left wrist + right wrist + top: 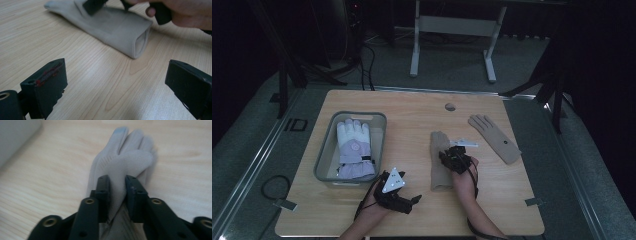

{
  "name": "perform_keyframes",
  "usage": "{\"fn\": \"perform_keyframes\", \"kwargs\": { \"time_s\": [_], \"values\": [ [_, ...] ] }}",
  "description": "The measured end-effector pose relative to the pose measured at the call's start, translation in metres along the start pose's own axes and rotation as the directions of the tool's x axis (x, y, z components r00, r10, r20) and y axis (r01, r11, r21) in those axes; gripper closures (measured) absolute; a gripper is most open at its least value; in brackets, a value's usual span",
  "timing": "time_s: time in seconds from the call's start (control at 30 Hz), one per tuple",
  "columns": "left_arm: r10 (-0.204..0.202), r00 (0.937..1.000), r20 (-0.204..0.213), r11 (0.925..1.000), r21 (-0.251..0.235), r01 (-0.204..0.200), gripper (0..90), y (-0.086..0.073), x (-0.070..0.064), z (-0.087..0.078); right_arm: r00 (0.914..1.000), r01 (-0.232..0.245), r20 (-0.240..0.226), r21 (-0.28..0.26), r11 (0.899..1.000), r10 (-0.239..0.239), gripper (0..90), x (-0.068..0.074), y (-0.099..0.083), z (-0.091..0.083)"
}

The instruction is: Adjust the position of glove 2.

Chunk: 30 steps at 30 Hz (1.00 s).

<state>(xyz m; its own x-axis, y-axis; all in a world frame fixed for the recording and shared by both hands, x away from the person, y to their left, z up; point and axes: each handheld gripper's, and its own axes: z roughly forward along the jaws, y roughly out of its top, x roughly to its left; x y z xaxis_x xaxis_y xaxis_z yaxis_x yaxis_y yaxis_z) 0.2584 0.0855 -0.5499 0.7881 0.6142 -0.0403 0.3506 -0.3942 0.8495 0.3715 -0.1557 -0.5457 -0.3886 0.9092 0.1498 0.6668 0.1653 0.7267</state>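
Note:
A beige glove (440, 162) lies lengthwise at the middle of the wooden table (412, 115), cuff toward the person. My right gripper (451, 156) is shut on it, pinching a fold of fabric near the thumb, as the right gripper view shows with the glove (120, 167) between the jaws (117, 192). A second beige glove (495, 138) lies flat to the right. My left gripper (412, 199) rests low near the front edge, open with nothing between its jaws; in its view the glove's open cuff (140, 43) faces it.
A grey bin (324, 155) at the left holds a white and lilac winter glove (354, 149). A round grommet hole (450, 106) sits near the table's far edge. White desk legs (414, 50) stand on the floor behind.

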Motion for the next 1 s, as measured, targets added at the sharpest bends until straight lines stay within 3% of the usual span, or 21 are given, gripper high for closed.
{"fn": "perform_keyframes", "kwargs": {
  "time_s": [0.07,0.23,0.43,0.7,1.0],
  "values": [
    [-0.001,1.0000,0.000,1.0000,0.000,0.001,4.0,-0.001,0.000,0.001,0.9995,0.022,-0.021,0.012,1.000,-0.022,59.6,0.001,-0.006,0.005],
    [0.001,1.0000,0.001,1.0000,0.001,-0.001,4.0,-0.001,-0.001,0.001,0.9982,0.043,-0.040,0.001,0.999,-0.043,51.9,0.002,-0.005,0.003],
    [0.002,1.0000,0.004,1.0000,0.001,-0.002,4.0,-0.001,-0.001,0.001,0.9899,0.139,-0.033,0.013,0.990,-0.138,53.2,-0.004,0.001,-0.010],
    [0.001,1.0000,0.006,1.0000,0.002,-0.001,4.0,-0.002,-0.001,0.001,0.9770,0.197,-0.079,-0.021,0.980,-0.198,52.9,-0.034,0.011,-0.031],
    [0.001,1.0000,0.009,1.0000,-0.005,-0.001,4.0,-0.001,-0.001,0.001,0.9767,0.208,-0.049,-0.029,0.978,-0.209,54.1,-0.075,0.019,-0.050]
  ]
}}
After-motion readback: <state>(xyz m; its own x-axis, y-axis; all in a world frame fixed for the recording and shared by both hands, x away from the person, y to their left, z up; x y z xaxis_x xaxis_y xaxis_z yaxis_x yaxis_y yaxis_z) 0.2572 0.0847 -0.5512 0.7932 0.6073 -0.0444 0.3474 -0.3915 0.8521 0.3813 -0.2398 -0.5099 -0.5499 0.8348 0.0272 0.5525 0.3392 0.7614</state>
